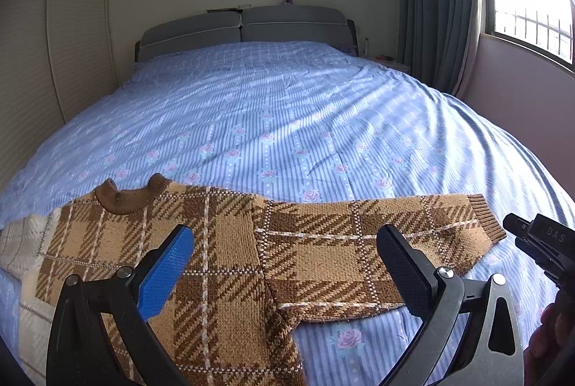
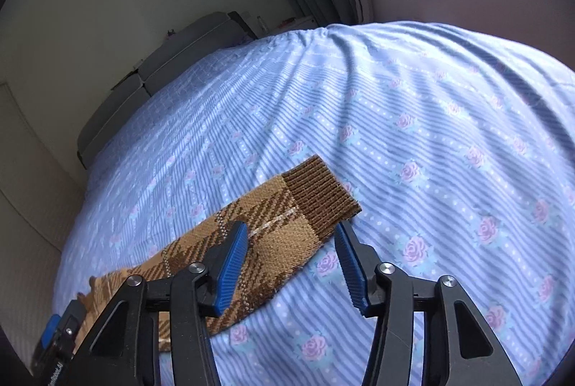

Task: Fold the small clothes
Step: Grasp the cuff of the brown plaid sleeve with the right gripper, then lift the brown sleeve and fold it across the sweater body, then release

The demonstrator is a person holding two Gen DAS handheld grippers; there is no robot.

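Two hand-held grippers are seen from their own cameras. The left gripper (image 1: 284, 272), at the bottom of its frame, is built of black angular arms pinned with round silver screws; one finger pad (image 1: 166, 272) is faced in ribbed blue, the other in textured black. The right gripper (image 2: 293, 265) carries the same black frame and silver screws, with both pads ribbed blue. Pale lettering is stamped on a black housing at the right edge of the left view.
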